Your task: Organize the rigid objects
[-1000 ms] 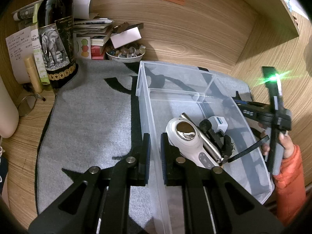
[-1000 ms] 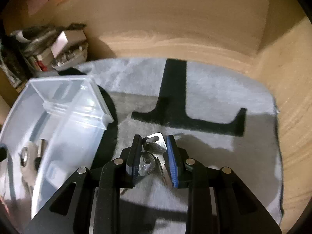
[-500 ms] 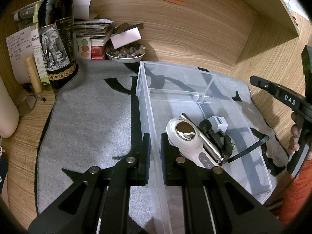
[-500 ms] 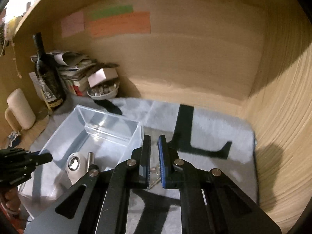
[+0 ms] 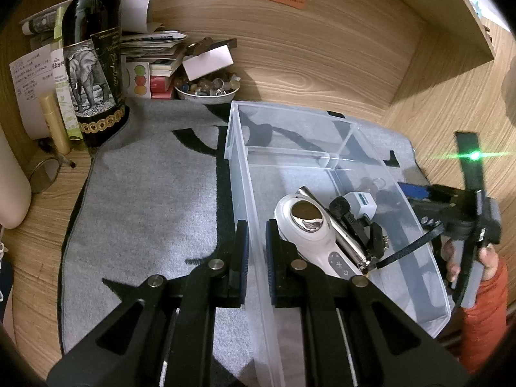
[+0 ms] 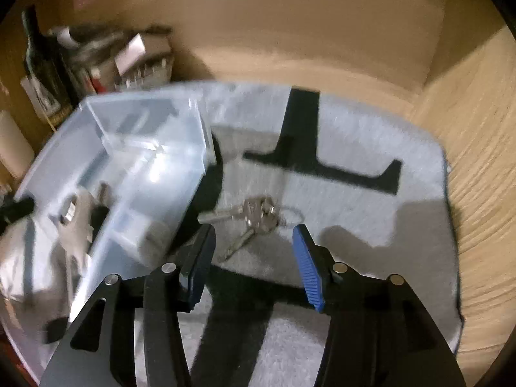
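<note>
A clear plastic bin (image 5: 238,167) sits on a grey mat (image 5: 154,200). My left gripper (image 5: 256,242) is shut on the bin's left wall. Inside lie a white handheld device (image 5: 309,235), a metal bar, a black tool (image 5: 358,229) and a small white adapter (image 5: 361,203). A bunch of keys (image 6: 254,217) lies on the mat (image 6: 354,200) right of the bin (image 6: 154,148). My right gripper (image 6: 254,242) is open and empty, just short of the keys, with a finger on either side; it also shows in the left wrist view (image 5: 416,192).
A dark wine bottle (image 5: 93,64), a stack of papers and books (image 5: 151,51), a bowl of beads (image 5: 208,88) and a small round mirror (image 5: 43,177) stand at the back left. Wooden walls close in behind and to the right.
My right gripper held the keys a second ago, then rose high above the mat, shut. Now it is low, open, and the keys lie on the mat. The left gripper has not moved.
</note>
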A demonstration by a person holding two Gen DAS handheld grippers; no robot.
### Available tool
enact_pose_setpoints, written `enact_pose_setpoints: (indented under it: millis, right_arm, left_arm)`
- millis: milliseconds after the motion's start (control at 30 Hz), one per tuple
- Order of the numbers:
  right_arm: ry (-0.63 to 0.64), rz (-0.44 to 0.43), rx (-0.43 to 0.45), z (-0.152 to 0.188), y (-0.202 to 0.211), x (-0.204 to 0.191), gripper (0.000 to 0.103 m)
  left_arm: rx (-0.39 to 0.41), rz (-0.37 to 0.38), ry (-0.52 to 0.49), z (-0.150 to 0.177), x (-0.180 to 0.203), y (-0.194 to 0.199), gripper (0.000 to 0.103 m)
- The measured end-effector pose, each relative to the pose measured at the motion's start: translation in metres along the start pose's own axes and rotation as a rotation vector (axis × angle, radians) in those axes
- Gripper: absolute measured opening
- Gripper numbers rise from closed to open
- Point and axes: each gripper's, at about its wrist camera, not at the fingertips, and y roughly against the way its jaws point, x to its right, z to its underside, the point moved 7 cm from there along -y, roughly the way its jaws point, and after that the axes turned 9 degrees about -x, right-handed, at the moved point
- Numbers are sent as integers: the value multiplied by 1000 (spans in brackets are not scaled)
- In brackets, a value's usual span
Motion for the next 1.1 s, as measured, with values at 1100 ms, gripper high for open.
enact_pose_setpoints:
  millis: [1100]
  right_arm:
    - [39,-35,-27,-18,-33,-21,53]
  left_arm:
    - [2,-39,28,3,-9,4,9]
